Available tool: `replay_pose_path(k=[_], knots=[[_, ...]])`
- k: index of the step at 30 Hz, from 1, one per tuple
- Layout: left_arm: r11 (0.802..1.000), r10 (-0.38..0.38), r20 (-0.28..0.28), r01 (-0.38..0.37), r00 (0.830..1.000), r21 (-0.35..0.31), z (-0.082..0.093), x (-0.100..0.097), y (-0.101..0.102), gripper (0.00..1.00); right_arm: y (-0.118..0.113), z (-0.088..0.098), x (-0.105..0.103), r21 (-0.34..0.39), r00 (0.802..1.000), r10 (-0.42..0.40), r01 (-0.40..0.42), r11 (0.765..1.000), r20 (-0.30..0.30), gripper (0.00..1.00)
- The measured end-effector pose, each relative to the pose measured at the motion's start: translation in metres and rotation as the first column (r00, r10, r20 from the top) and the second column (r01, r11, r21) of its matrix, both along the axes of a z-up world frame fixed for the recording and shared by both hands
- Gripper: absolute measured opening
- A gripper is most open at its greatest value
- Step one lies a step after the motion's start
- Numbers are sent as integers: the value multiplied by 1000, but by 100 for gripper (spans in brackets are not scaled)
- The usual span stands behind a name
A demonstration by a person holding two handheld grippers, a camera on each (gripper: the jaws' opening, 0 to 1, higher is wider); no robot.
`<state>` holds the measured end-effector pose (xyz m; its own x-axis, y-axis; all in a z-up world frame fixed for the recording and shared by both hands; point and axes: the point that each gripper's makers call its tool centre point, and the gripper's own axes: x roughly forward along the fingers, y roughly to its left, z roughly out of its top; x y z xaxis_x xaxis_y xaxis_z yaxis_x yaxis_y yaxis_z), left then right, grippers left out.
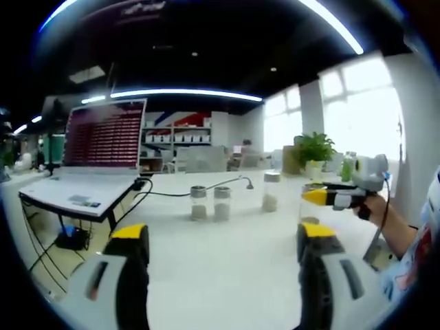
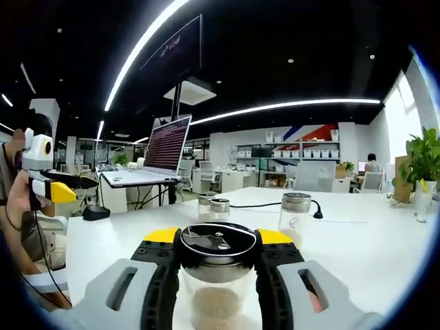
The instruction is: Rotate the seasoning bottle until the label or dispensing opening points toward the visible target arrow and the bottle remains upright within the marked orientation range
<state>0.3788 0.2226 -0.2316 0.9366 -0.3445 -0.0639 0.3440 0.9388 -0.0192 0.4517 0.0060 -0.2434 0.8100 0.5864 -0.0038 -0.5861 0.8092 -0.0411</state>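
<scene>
Right gripper view: my right claw is clamped on the bottle, upright, lid facing me, over the white surface. Left claw spread wide, holding nothing. Three more jars stand farther back near the laptop.

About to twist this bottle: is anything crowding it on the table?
Nothing visible does. The right hand-held gripper is shut on the seasoning bottle; the three other bottles stand farther back, apart from it.
</scene>
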Motion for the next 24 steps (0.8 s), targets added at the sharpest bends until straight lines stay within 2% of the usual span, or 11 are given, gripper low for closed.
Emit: replay_pose_path(k=[4, 6, 8, 13, 24], knots=[[1000, -1, -1, 1, 1000, -6, 0, 0, -1, 94, 0, -1, 0, -4, 1000, -19, 19, 1000, -4, 42], [999, -2, 10, 3, 1000, -49, 4, 1, 0, 95, 0, -1, 0, 1, 1000, -29, 29, 1000, -1, 42], [998, -6, 12, 6, 1000, -63, 6, 0, 1, 95, 0, -1, -1, 0, 999, -45, 45, 999, 1, 42], [1000, 11, -1, -11, 1000, -14, 1, 1, 2, 96, -1, -1, -1, -3, 998, -64, 64, 998, 2, 42], [1000, -6, -5, 6, 1000, -30, 0, 0, -1, 96, -1, -2, -2, -17, 991, -133, 133, 991, -3, 42]])
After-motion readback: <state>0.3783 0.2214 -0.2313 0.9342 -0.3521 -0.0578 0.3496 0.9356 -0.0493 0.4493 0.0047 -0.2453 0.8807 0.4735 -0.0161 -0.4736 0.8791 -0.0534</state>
